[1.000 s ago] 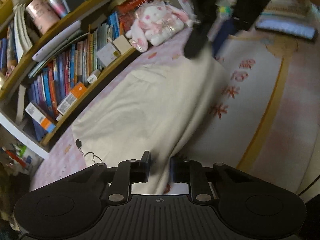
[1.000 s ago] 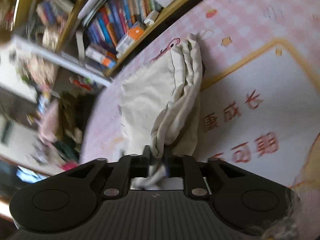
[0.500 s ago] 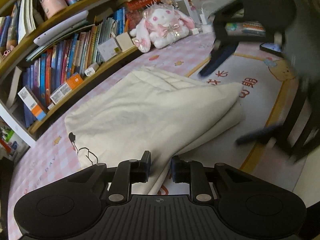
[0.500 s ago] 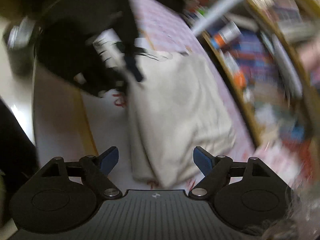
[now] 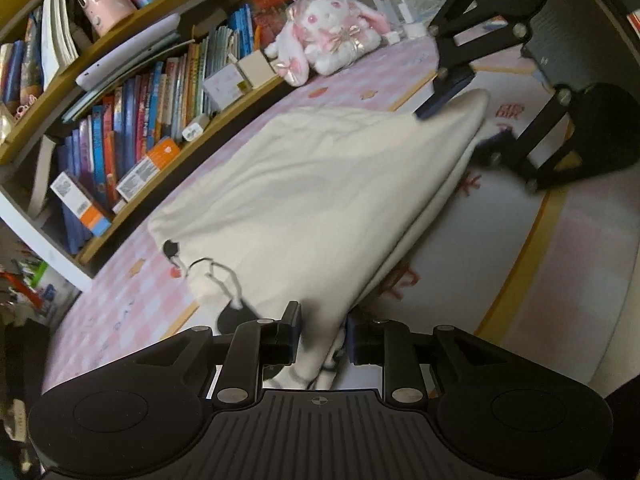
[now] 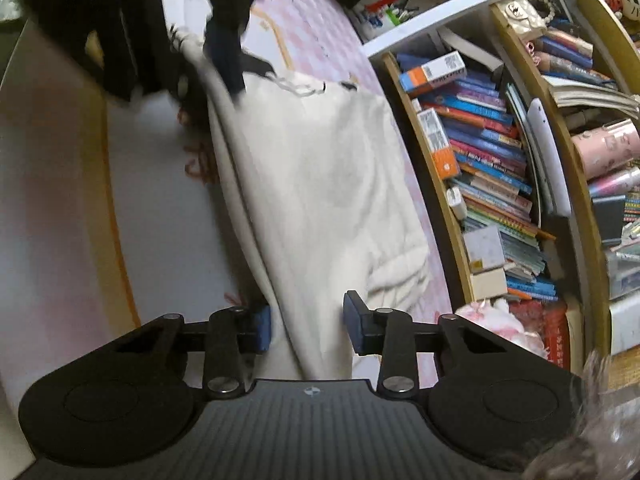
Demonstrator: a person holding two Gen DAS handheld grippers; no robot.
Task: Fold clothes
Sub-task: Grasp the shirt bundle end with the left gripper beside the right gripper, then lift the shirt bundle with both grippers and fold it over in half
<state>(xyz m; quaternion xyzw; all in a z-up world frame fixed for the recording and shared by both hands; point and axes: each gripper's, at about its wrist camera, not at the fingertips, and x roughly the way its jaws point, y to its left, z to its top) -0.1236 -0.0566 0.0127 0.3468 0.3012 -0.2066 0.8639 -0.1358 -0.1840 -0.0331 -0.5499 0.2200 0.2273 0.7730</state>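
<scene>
A cream garment lies folded lengthwise on the pink mat, its drawstring end toward the left wrist camera. My left gripper is shut on that near end, with cloth pinched between its fingers. At the far corner, my right gripper straddles the cloth with its jaws apart. In the right wrist view the garment runs away from my right gripper, which is open with the cloth's edge between its fingers but not clamped. The left gripper shows as a dark blur at the far end.
A full bookshelf runs along the mat's far side, with a pink-and-white plush rabbit beside it. The pink checked mat has a white panel with a yellow border on the side away from the shelf.
My right gripper let go of the bunched cloth, opened wide, swung to the garment's opposite end and narrowed around its corner. The garment now lies flatter. The left gripper kept its grip.
</scene>
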